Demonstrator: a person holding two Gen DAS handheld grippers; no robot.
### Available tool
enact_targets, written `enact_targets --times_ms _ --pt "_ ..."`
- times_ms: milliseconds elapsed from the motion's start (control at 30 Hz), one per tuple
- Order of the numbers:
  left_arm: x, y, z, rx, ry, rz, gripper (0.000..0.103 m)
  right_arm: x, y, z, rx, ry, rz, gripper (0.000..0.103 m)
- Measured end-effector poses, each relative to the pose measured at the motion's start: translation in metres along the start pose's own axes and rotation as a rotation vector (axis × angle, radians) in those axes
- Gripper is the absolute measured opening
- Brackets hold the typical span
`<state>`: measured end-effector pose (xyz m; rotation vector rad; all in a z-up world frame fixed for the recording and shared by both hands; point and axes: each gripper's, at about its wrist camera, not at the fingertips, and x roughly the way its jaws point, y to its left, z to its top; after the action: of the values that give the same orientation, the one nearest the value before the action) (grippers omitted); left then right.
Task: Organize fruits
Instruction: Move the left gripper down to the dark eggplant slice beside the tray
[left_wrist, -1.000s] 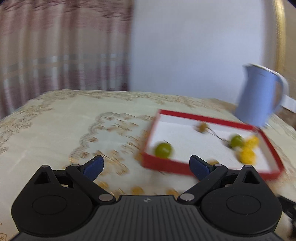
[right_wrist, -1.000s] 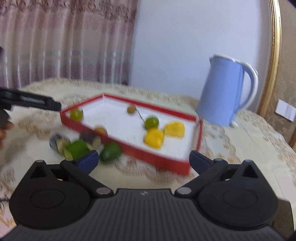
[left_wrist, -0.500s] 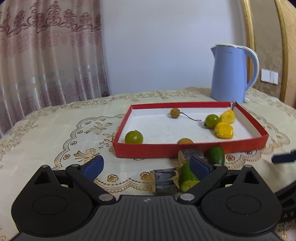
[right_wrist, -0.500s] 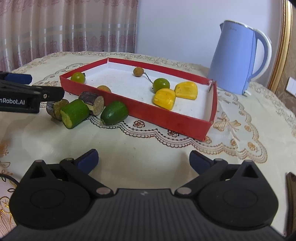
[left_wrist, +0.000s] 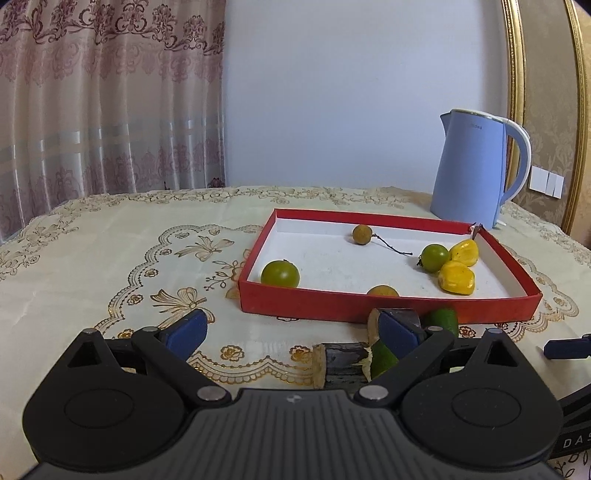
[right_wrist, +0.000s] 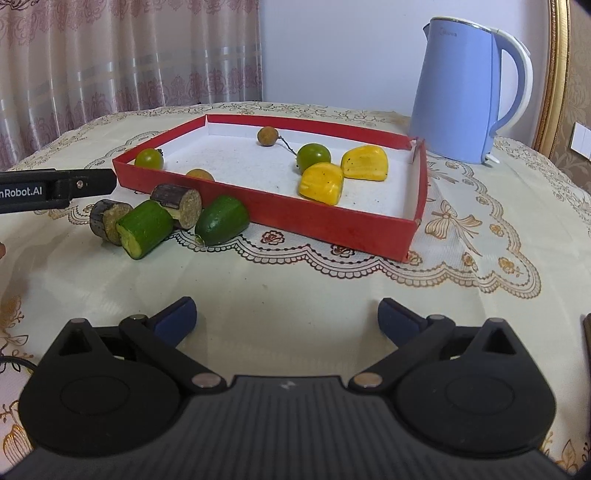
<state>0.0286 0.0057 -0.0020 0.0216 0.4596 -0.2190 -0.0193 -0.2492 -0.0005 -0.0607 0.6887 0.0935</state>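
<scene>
A red tray (right_wrist: 332, 221) with a white floor holds two round green fruits (right_wrist: 314, 157), two yellow pieces (right_wrist: 321, 183), a brown stemmed fruit (right_wrist: 267, 136) and an orange-brown one (right_wrist: 199, 174). Outside its front wall lie two dark cut stalk pieces (right_wrist: 107, 221) and two green cut pieces (right_wrist: 223, 219). My left gripper (left_wrist: 291, 330) is open just before this cluster; a dark piece (left_wrist: 343, 360) lies by its right finger. A left finger (right_wrist: 74, 186) shows beside the cluster. My right gripper (right_wrist: 288, 317) is open over bare cloth, well short of the tray.
A blue kettle (right_wrist: 458, 96) stands behind the tray's right corner. The table carries a cream tablecloth (left_wrist: 129, 258) with gold embroidery. Curtains and a wall lie beyond the far edge. A dark object (right_wrist: 586, 332) sits at the right edge.
The left view swung from a blurred look at the tray to a steady one with the cut pieces under the fingers. The right gripper came lower toward the cloth. Both stayed open.
</scene>
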Motion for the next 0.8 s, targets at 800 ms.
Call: enact_targets --times_ms 800 --pt "0.0042 0.0009 -0.0013 -0.006 0.021 0.027 0.100 -0.0002 -0.0001 0.0003 0.002 0.002 0.000 0.103"
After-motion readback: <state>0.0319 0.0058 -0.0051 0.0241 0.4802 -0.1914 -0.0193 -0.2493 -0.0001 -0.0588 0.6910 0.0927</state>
